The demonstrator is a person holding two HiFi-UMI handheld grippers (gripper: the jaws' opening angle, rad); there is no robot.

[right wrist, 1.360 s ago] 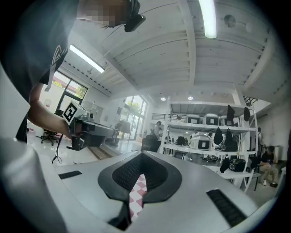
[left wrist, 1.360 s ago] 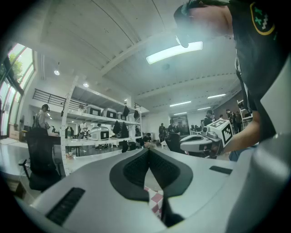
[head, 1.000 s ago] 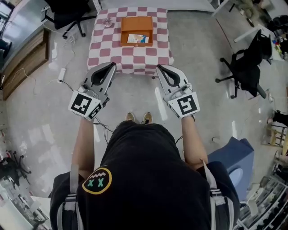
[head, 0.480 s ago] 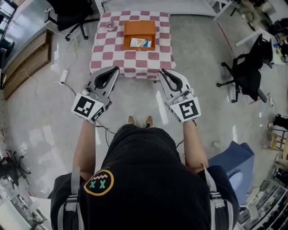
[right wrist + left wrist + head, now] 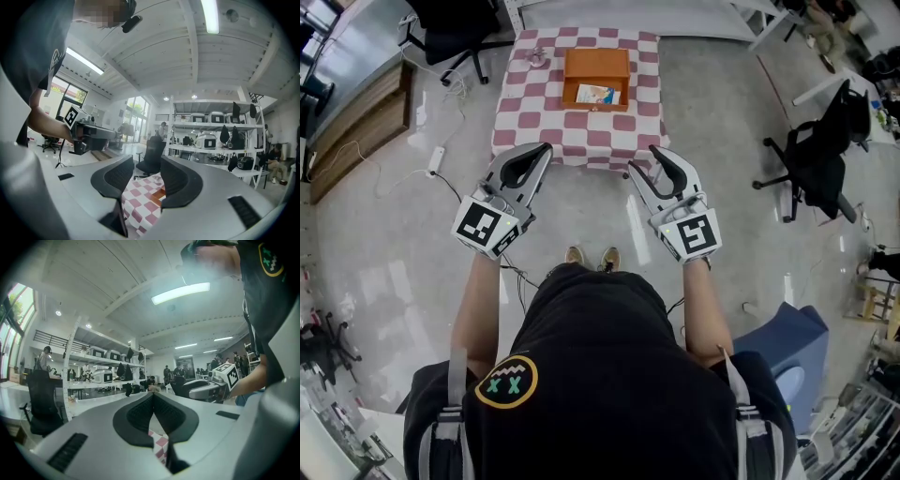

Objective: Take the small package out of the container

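An orange container [image 5: 596,77] stands on a table with a red-and-white checked cloth [image 5: 577,127], far ahead of me. The small package [image 5: 598,95] lies inside it, pale with blue and orange print. Both grippers hover over the floor short of the table's near edge, away from the container. My left gripper [image 5: 546,147] is shut, its pads meeting with nothing between them [image 5: 153,395]. My right gripper [image 5: 645,160] has its jaws opening, with only air in the gap [image 5: 147,161]. Between those jaws I see the cloth [image 5: 140,201] and a strip of the container [image 5: 159,192].
A small object [image 5: 536,58] sits on the cloth left of the container. Black office chairs stand at the right [image 5: 814,141] and the top left [image 5: 450,37]. A wooden bench [image 5: 352,122] and a floor cable [image 5: 436,157] lie to the left, a blue seat [image 5: 787,328] at the lower right.
The right gripper's jaws have parted from shut. Both grippers have sunk slightly in the head view, and the table has shifted up and to the right.
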